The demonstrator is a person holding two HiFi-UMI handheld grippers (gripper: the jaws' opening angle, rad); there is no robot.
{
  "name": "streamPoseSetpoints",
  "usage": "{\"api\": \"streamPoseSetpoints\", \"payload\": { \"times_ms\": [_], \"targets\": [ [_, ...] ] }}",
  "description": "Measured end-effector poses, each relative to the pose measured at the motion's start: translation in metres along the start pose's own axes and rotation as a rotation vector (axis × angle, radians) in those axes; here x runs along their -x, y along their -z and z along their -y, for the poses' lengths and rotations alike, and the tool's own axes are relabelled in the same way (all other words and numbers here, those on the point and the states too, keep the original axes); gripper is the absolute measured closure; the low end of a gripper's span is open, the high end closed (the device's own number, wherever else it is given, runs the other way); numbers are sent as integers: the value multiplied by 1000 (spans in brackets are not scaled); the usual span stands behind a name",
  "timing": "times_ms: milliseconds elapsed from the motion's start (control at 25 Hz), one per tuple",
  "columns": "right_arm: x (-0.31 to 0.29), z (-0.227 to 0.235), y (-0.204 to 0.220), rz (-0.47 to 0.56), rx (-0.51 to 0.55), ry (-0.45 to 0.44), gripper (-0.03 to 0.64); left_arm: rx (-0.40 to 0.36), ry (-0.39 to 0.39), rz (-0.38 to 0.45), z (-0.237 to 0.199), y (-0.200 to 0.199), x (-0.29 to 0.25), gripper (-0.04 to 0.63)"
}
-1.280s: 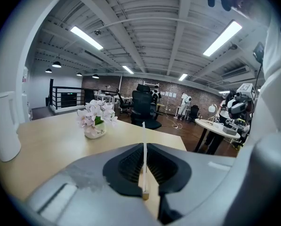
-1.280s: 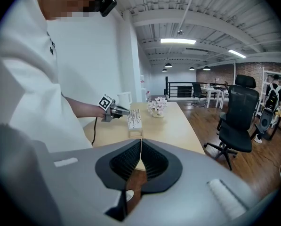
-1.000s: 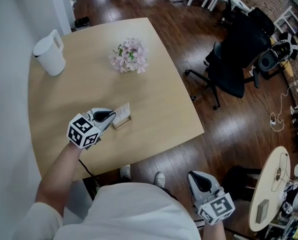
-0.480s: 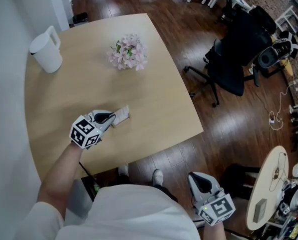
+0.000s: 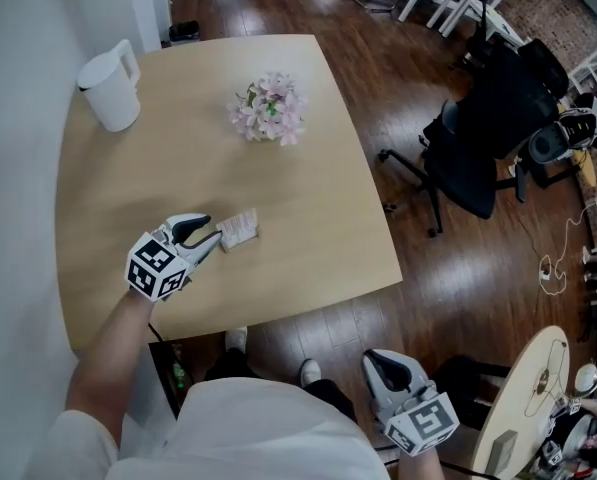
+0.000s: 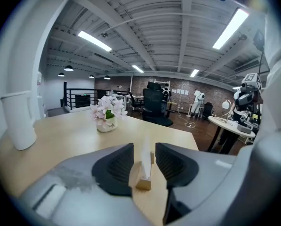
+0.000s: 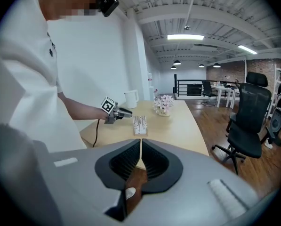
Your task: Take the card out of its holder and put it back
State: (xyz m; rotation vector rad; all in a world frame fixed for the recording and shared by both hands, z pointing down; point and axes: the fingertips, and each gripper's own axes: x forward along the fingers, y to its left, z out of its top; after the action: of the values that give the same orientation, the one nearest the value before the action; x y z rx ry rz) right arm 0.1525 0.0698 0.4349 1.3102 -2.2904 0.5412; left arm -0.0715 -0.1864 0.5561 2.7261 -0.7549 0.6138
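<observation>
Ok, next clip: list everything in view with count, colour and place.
table: one, light wood, centre
jug: one, white, table's far left corner
flower pot: one, pink blooms, table's far middle
card: one, white, upright in holder, table's near side
holder: one, wooden, under card
office chair: one, black, floor right of table
round table: one, pale, lower right
left claw: one, grey, jaws opening either side of card
right claw: one, grey, shut, empty, low beside person
</observation>
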Motion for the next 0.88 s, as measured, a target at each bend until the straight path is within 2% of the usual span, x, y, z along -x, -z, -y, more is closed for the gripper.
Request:
{"api": "streamPoseSetpoints", "payload": {
  "times_ms": [120,240,400,520,720,880],
  "targets": [
    [6,12,-1,39,51,-74,598,10,-113,31,25,-10,35,442],
    [15,28,8,71,112,-161,592,20,-222,79,73,-21,68,456],
    [51,42,31,79,194,-302,575,96,-342,148,181,-20,107,459],
    [74,50,53,69,252,-398,569,163,-422,167,261,-7,127,470],
    [107,47,81,61,335,-504,568,234,-466,147,375,8,148,471],
    [129,29,82,85,339,-548,568,228,-486,137,426,2,163,472]
  ]
}}
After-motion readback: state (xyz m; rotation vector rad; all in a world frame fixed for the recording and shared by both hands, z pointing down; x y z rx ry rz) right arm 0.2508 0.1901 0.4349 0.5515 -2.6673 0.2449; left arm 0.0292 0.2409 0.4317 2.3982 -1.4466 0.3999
